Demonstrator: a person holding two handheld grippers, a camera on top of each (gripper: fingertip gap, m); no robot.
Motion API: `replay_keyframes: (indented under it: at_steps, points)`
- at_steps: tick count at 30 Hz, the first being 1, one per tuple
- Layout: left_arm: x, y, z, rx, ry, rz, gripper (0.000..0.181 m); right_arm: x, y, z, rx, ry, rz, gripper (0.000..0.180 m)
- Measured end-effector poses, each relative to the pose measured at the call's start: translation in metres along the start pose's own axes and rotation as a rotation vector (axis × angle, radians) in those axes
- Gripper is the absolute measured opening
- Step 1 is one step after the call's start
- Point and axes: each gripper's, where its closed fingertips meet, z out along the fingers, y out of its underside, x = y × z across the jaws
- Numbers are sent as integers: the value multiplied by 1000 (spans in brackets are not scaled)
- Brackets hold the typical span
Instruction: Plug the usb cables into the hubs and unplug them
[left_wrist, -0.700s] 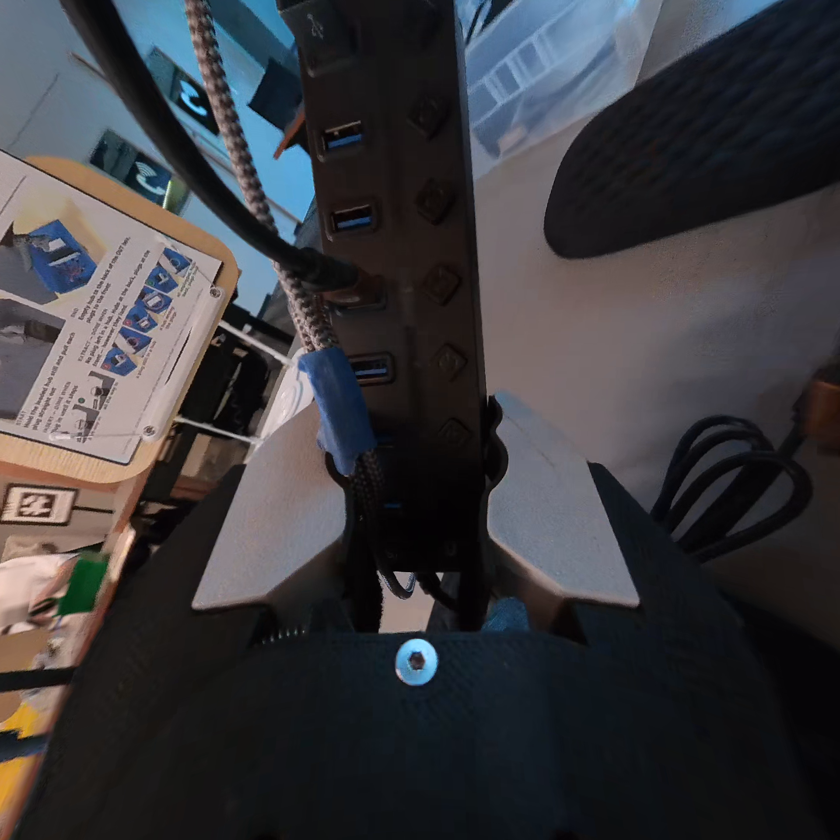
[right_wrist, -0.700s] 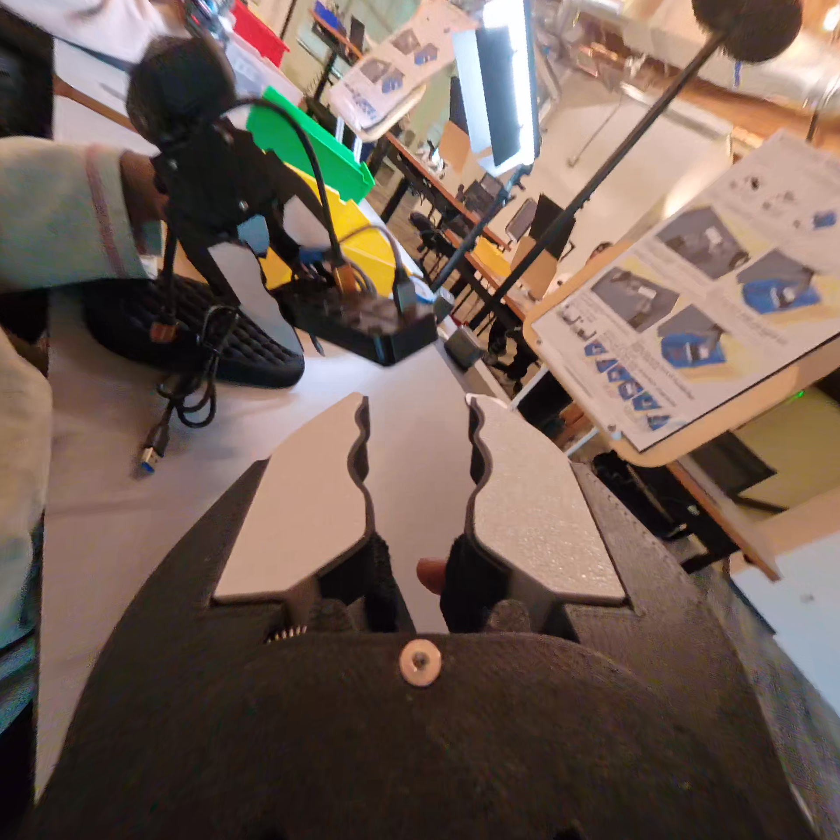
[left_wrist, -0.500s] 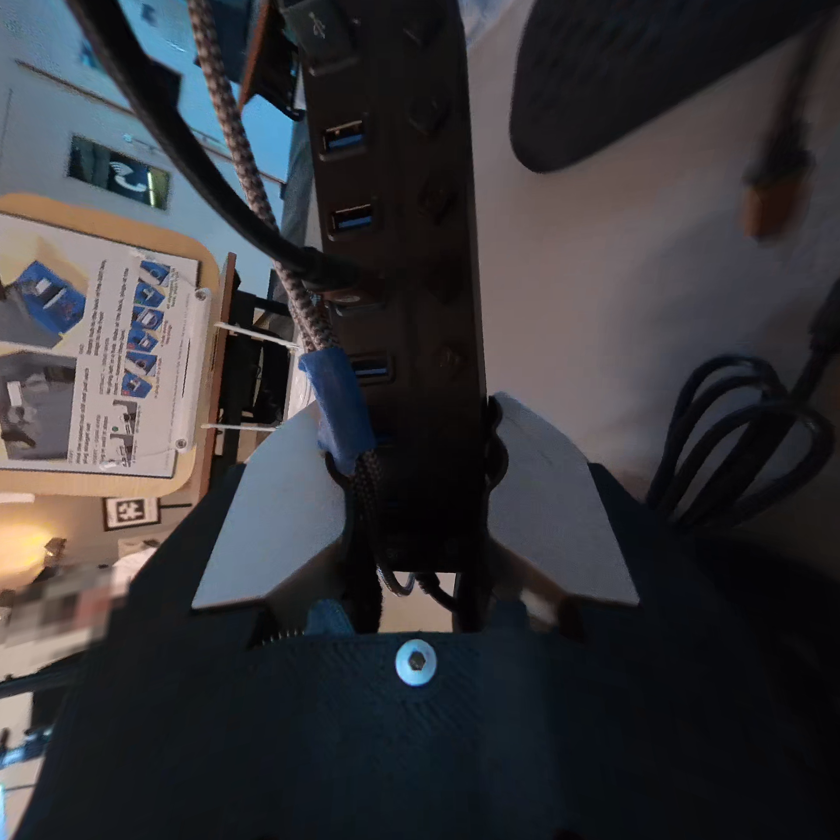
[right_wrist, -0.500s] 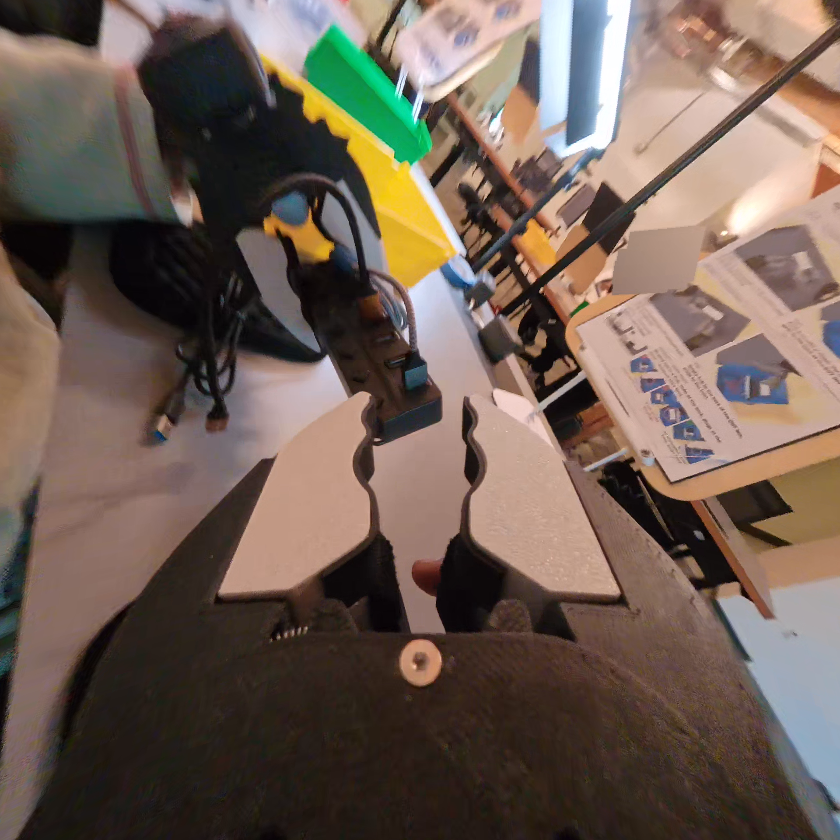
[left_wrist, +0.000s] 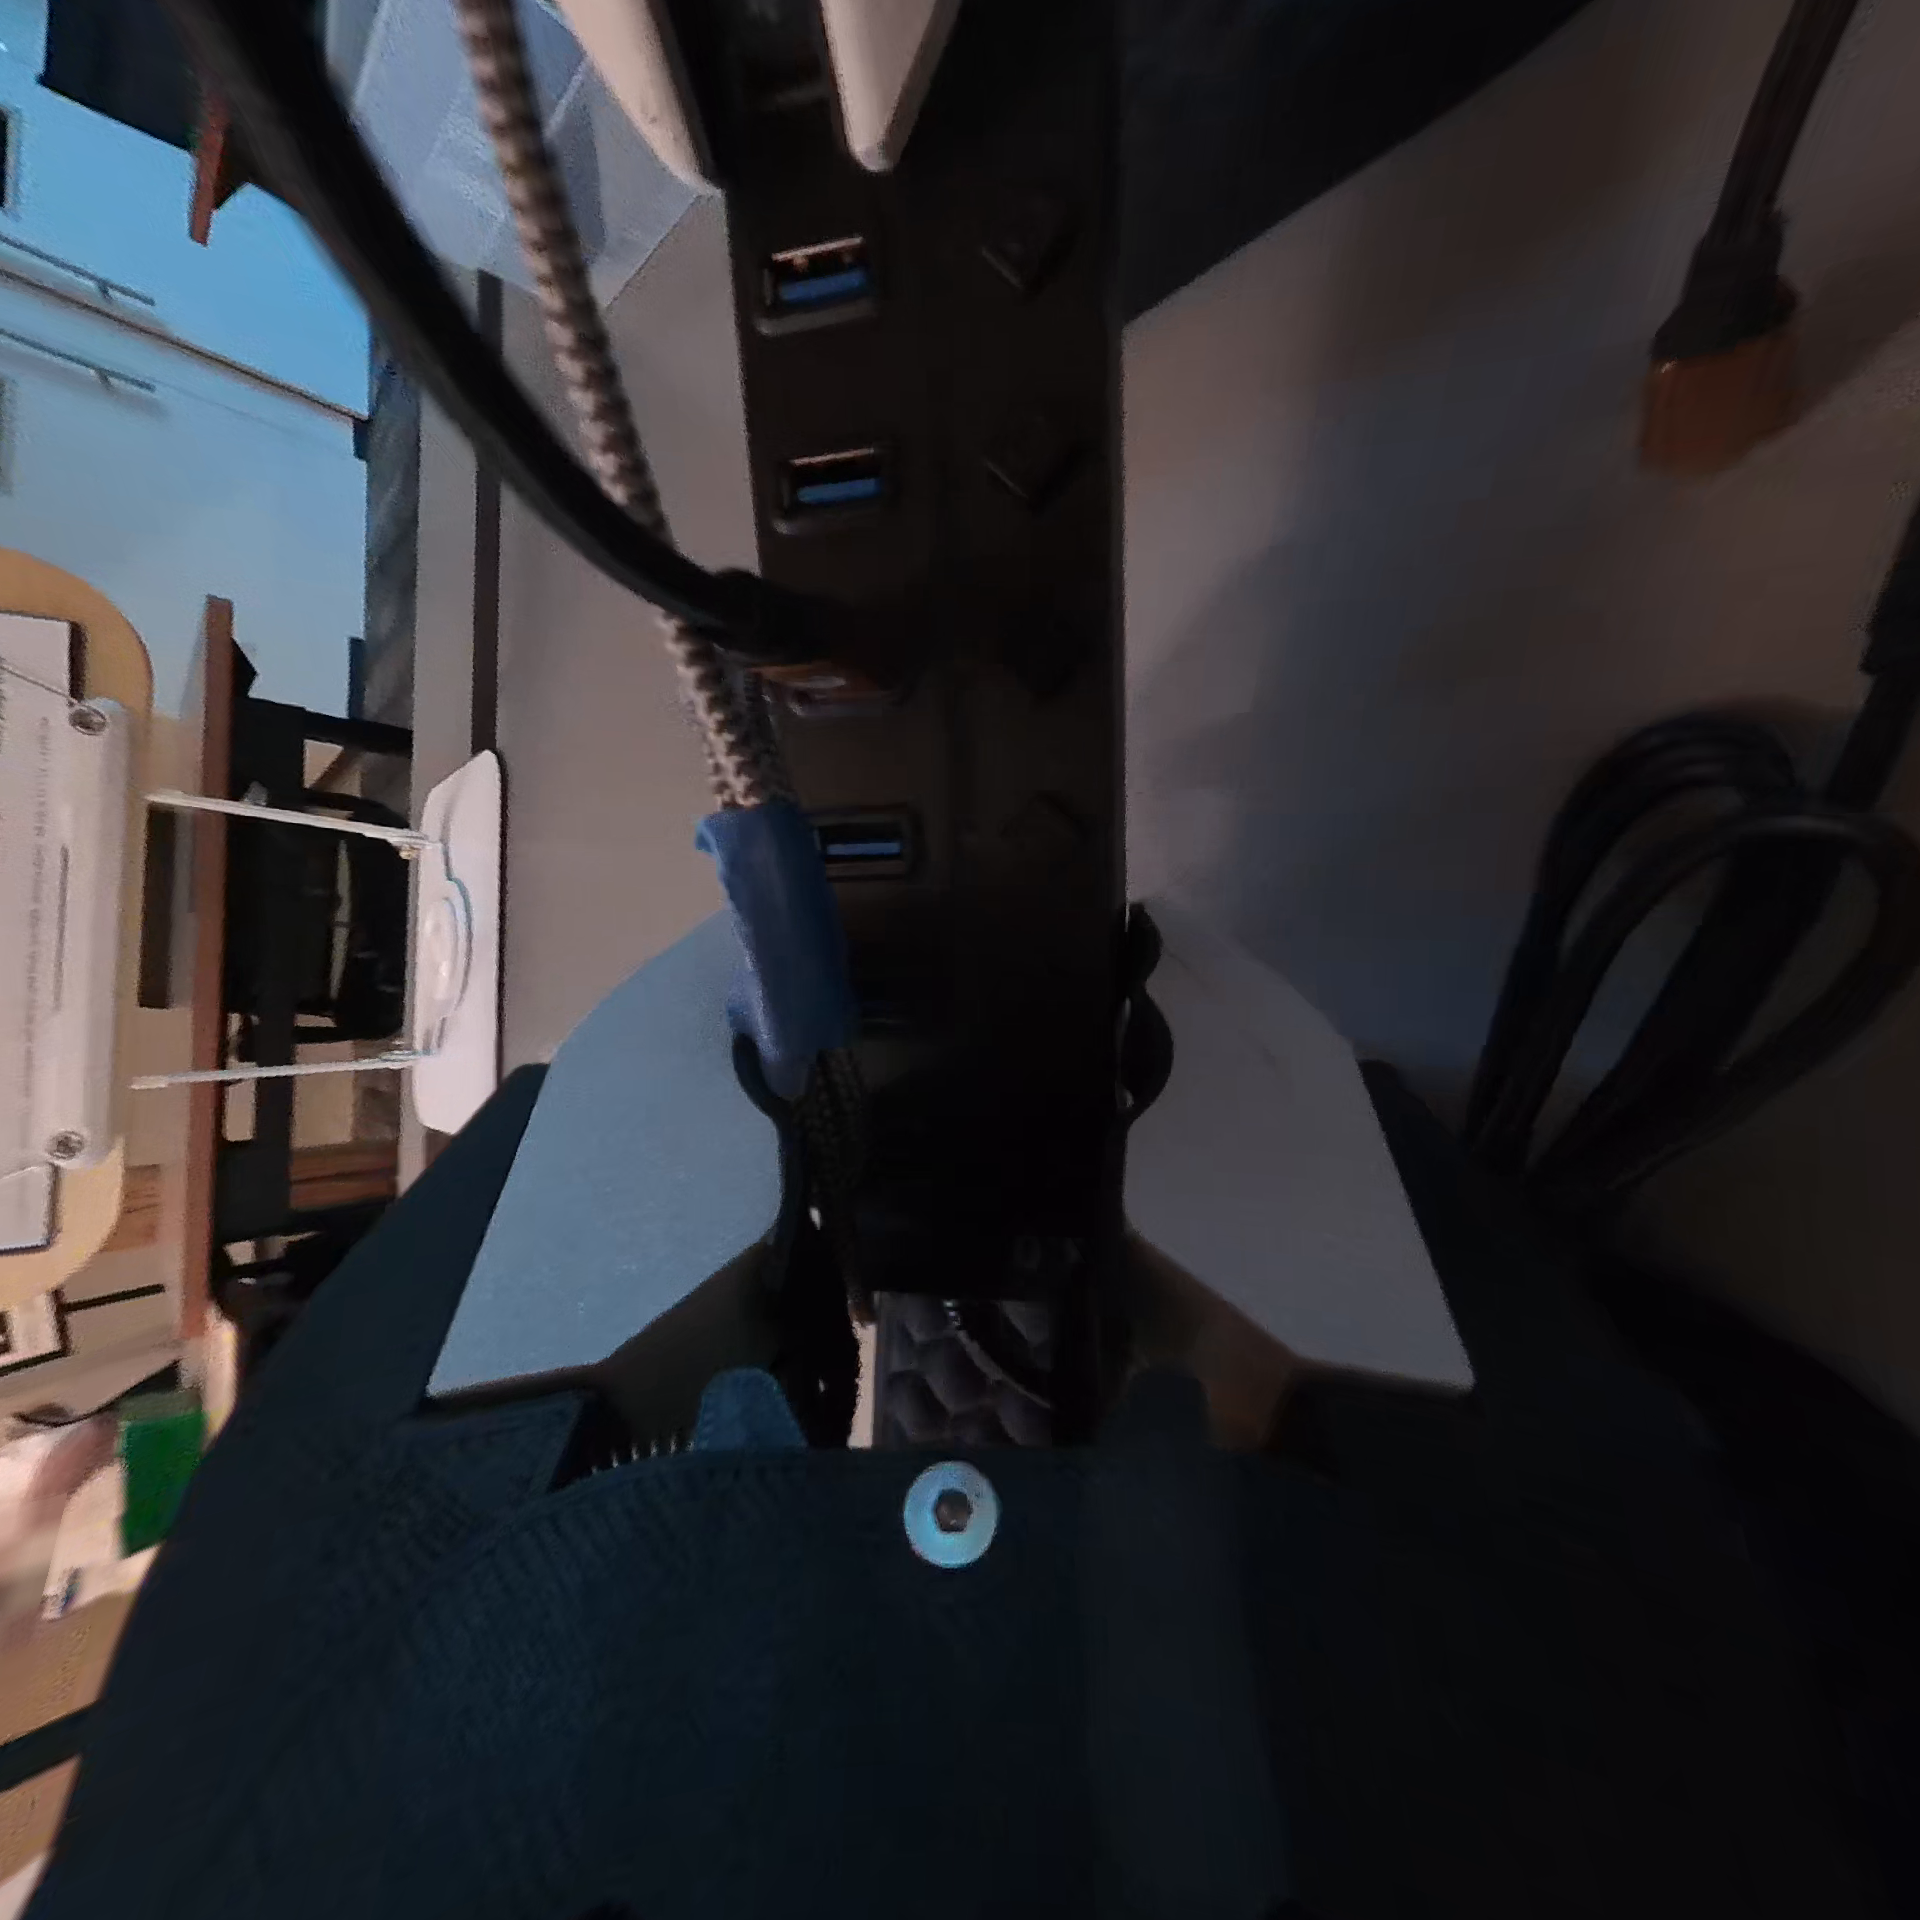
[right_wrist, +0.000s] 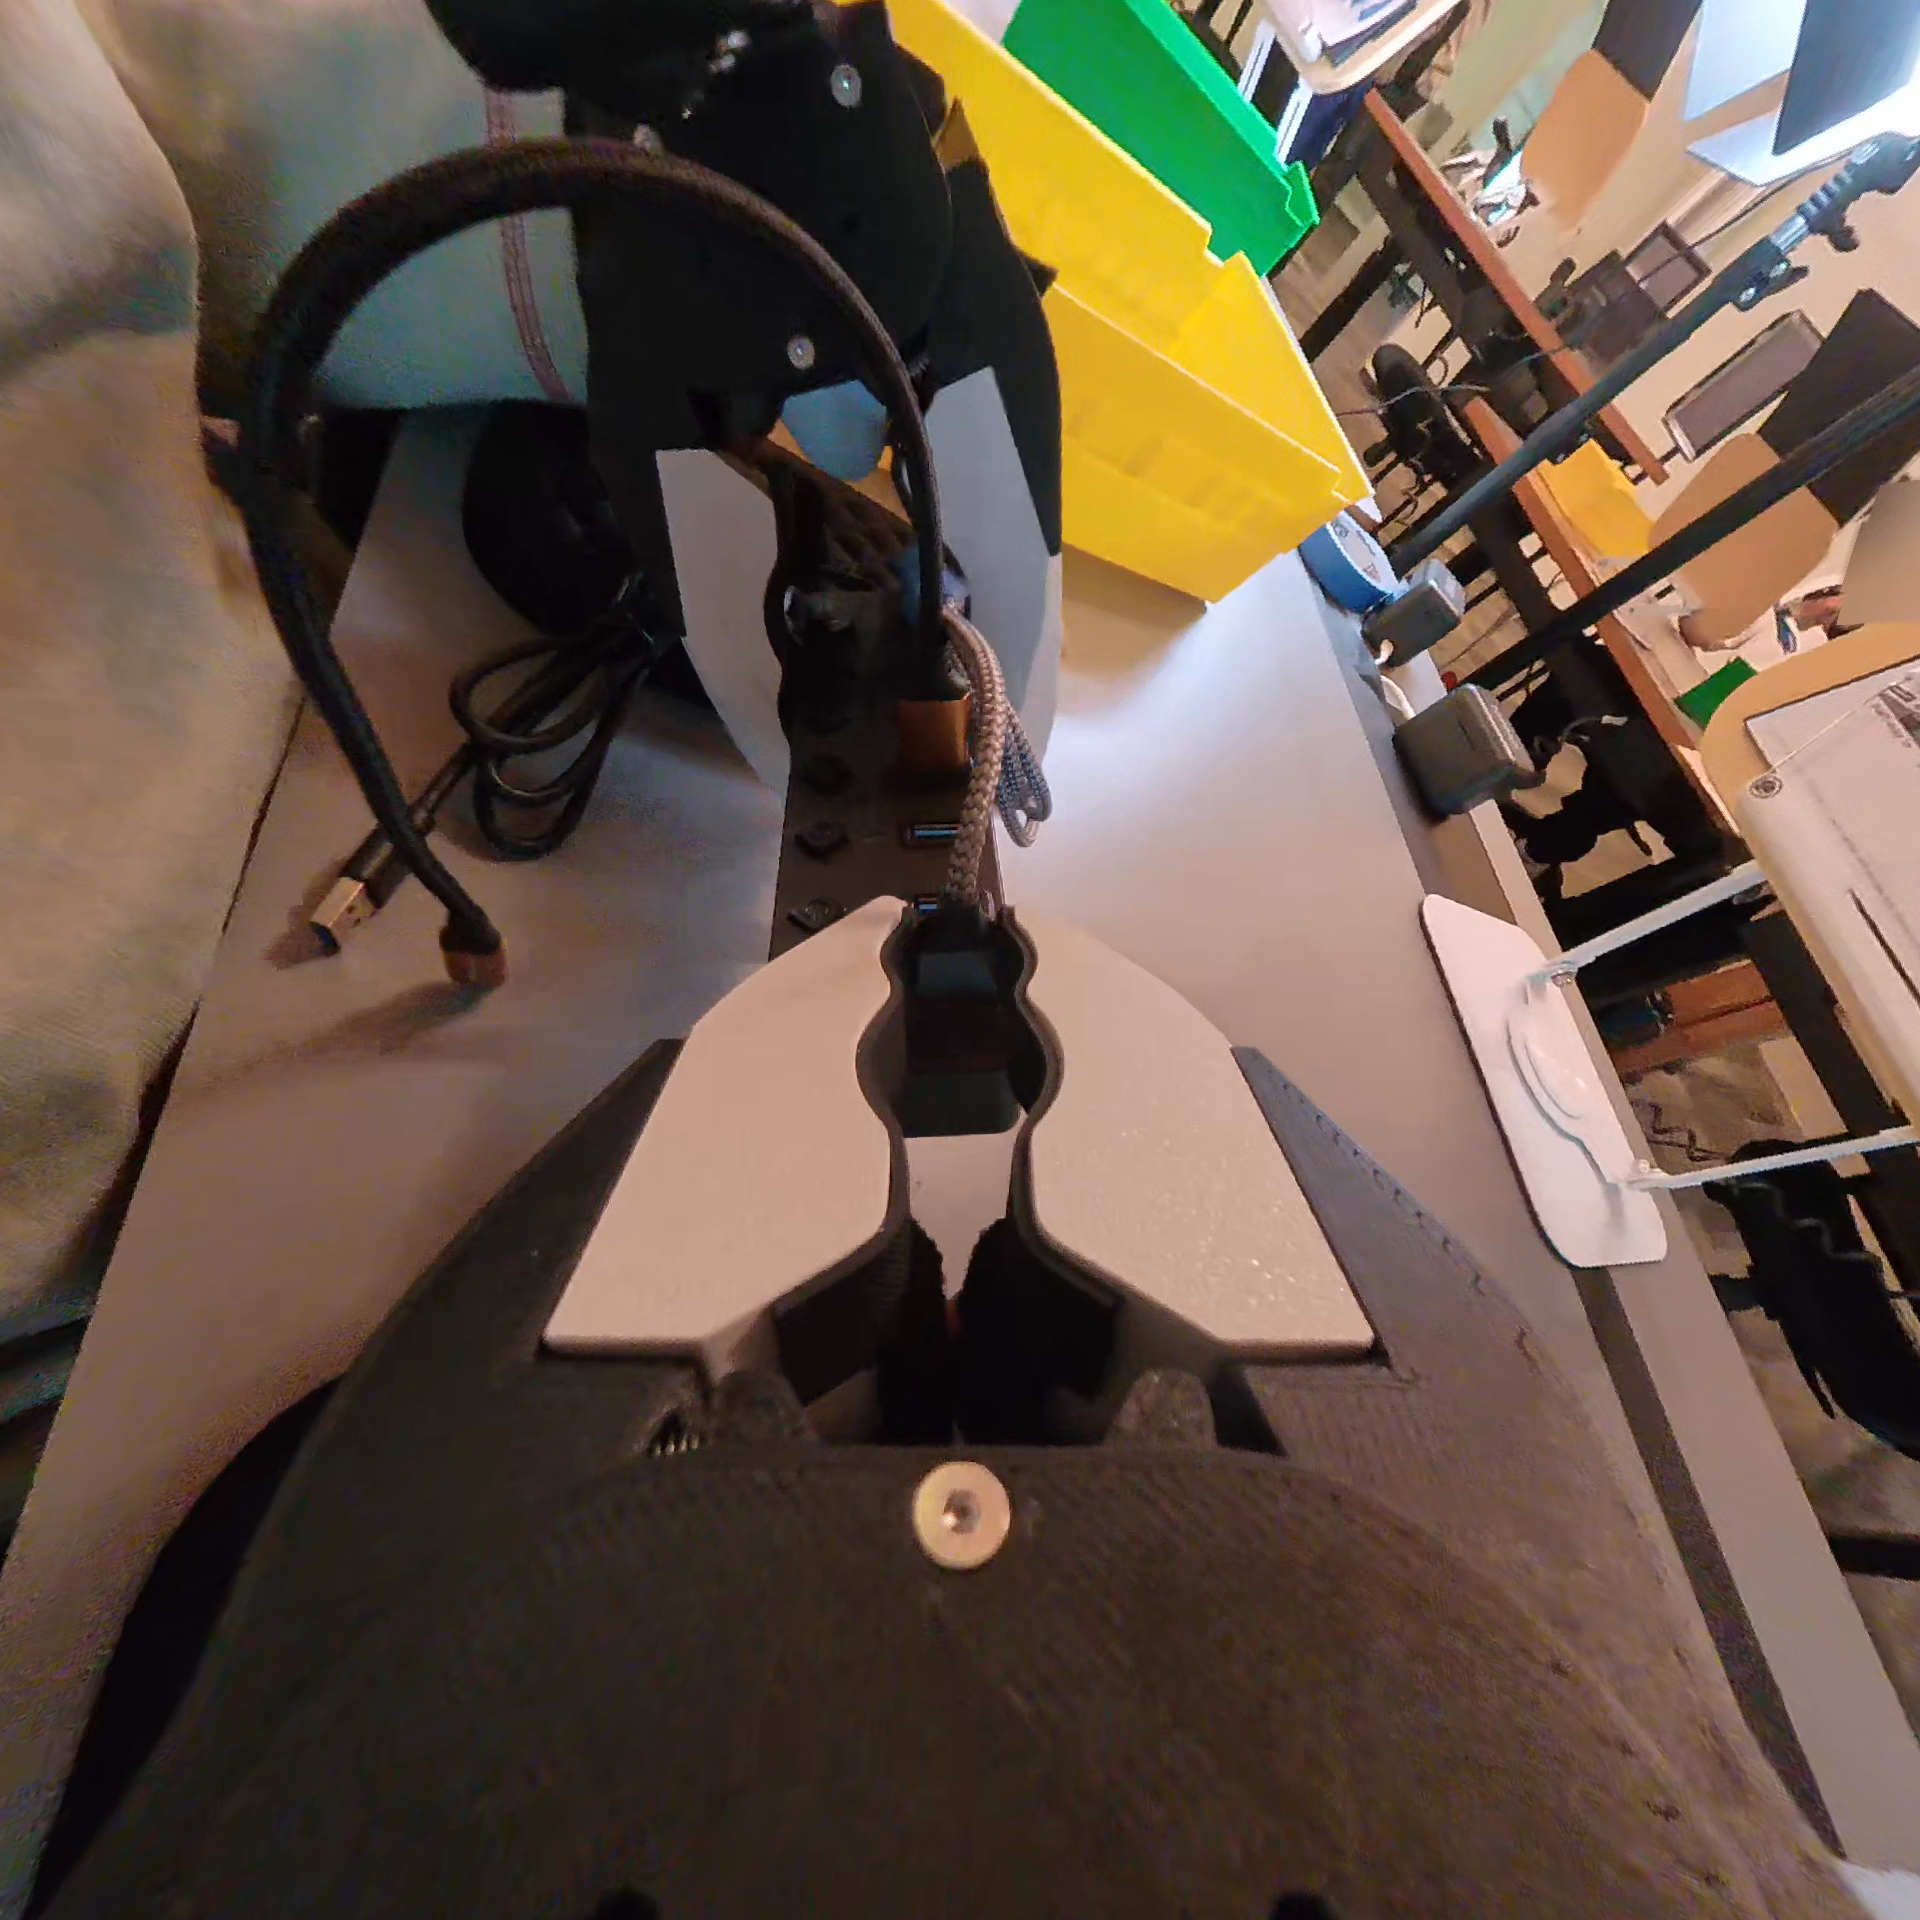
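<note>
Hub (left_wrist: 935, 582), a long black strip, lies on the grey table (right_wrist: 1195, 790), and my left gripper (left_wrist: 940, 997) is clamped on its near end. My right gripper (right_wrist: 961, 1023) has its fingers closed around the black plug (right_wrist: 951, 987) of the braided cable (right_wrist: 987, 769) at the hub's other end. A second cable with an orange plug (right_wrist: 932, 732) sits in a port at mid-strip, and loose cables (right_wrist: 540, 717) lie on the table beside the hub.
</note>
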Motion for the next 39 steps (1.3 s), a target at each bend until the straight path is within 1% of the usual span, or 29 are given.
replay_keyframes:
  at_steps: [1,3,4,6,7,10,12,16,22,27,31,35,36,37,38,39]
  points:
    - [1,-6,0,42,9,-34,70,-1,1,1,-5,3,-6,15]
    - [0,-35,-7,233,26,-129,96,-3,3,4,-31,1,-11,15]
    - [-5,-51,-12,330,14,-174,103,-4,3,6,-39,-2,-17,15]
    - [-11,-74,-19,462,-22,-201,102,-5,0,10,-34,-7,-35,15]
    - [-10,-79,-15,470,-28,-178,99,-6,-3,9,-26,-8,-46,15]
    - [-5,-74,8,363,-85,-80,91,-9,-14,10,0,-18,-82,15]
    - [-9,-77,10,376,-141,-56,83,-11,-14,10,-18,-21,-113,15]
    - [-3,-78,8,414,-81,-55,74,-16,-19,11,-7,-30,-162,15]
    - [5,-72,14,382,-1,-39,61,-15,-15,14,-87,-2,-244,15]
    - [8,-69,19,342,2,-26,60,-16,-7,13,-132,29,-265,15]
    - [12,-68,21,323,61,-50,60,-15,-6,13,-100,62,-250,15]
    - [15,-66,23,316,115,-85,58,-16,-7,11,-34,55,-185,15]
    - [16,-66,23,310,122,-88,59,-16,-9,10,4,43,-136,15]
    - [20,-62,22,264,132,-70,56,-19,-37,3,219,10,-46,15]
    - [31,-51,35,157,175,-21,58,-21,-72,-13,477,-68,82,8]
    - [32,-55,42,135,154,19,56,-14,-72,-15,473,-66,144,0]
